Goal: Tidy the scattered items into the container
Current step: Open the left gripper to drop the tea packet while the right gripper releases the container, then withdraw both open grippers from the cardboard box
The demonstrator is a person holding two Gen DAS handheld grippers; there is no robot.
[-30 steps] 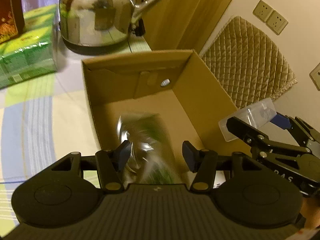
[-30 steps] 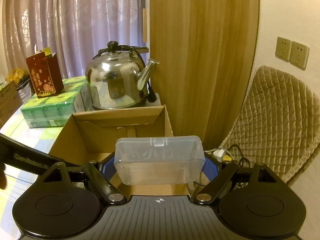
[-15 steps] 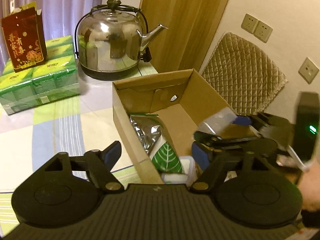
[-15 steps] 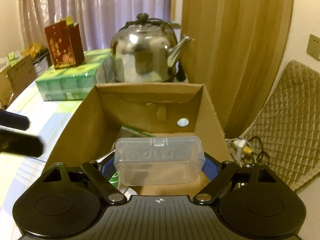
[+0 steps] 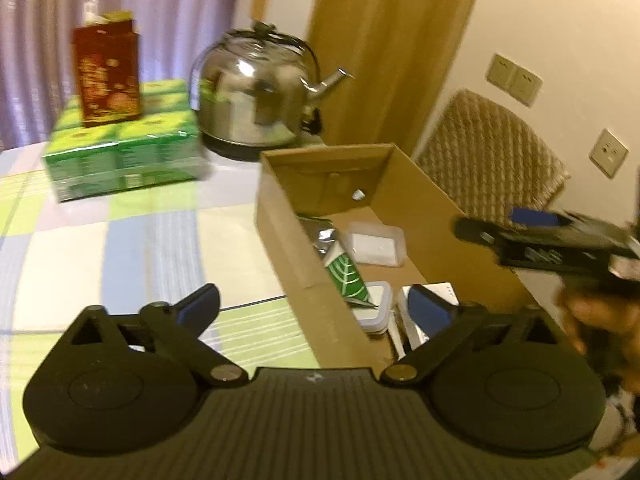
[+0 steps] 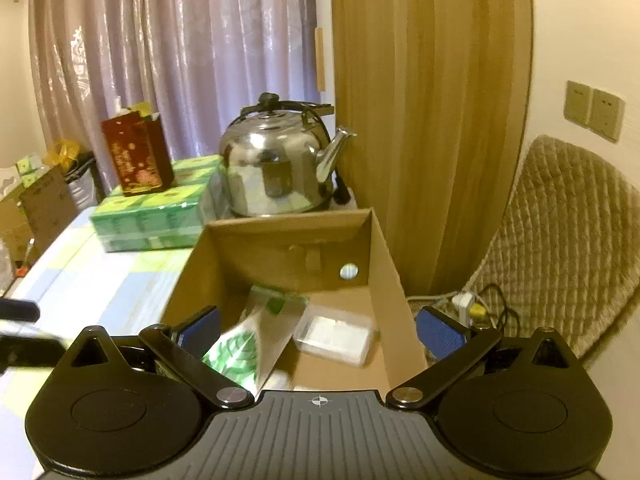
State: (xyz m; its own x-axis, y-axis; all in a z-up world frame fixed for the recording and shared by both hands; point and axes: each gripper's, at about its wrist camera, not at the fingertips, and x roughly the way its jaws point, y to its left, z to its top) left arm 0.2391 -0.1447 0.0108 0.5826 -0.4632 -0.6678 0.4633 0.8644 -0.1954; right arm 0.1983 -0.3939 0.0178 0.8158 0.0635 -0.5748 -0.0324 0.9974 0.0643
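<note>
The cardboard box (image 6: 384, 264) stands on the checked table (image 5: 132, 248) in front of the kettle (image 6: 280, 168), holding a clear plastic case (image 6: 334, 338), a green leaf-print pouch (image 6: 248, 344) and 2 other small containers near its front. Both tools are wide open and empty: the right tool (image 6: 318, 330) hangs over the box, the left tool (image 5: 316, 308) straddles its left wall. Lowering the left tool carelessly could catch that wall and shove the box.

From the left wrist we look down across the box (image 5: 336, 280) from its left; from the right wrist, along it from its near end. Both share the kettle (image 6: 276, 168).
</note>
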